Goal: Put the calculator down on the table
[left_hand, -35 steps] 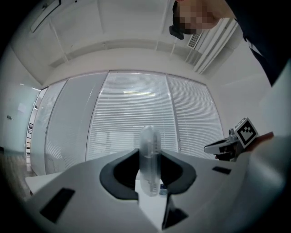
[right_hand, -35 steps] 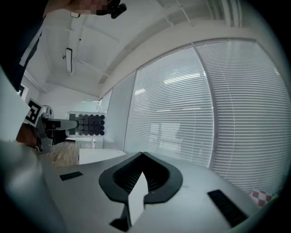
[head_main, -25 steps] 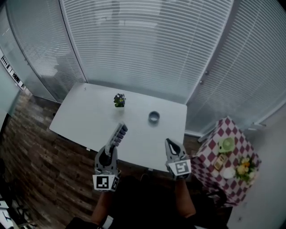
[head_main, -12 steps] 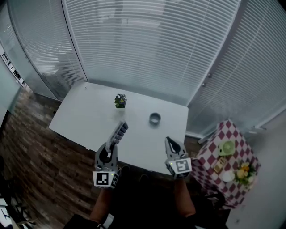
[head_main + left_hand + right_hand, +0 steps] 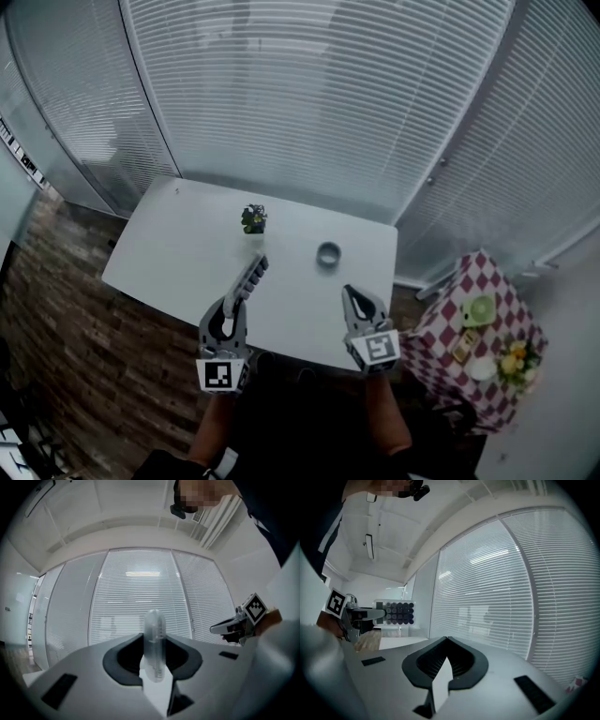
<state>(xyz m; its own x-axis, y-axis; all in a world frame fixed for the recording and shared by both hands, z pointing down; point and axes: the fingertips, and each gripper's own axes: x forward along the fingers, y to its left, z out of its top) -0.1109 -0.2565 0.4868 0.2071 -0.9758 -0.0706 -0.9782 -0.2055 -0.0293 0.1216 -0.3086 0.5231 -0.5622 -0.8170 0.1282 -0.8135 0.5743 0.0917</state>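
Left gripper [image 5: 154,663] jaws clamp narrow on the near end of the calculator [image 5: 153,637], held on edge. Its long axis runs straight out ahead of the fingers, above the near part of the table [image 5: 183,246]. Right gripper [image 5: 350,296] is empty with jaws together, well to the side, so the set-down looks like left's job; the calculator is slim and grey with dark round keys.

The white table [image 5: 169,253] is bare across its left half and along its near edge; a small potted plant [image 5: 252,219] stands toward the far edge; a round dish [image 5: 328,254] sits right of it, well apart, with open surface between; window blinds [image 5: 309,103] wall the far side; a checkered side table [image 5: 459,314] stands off right.
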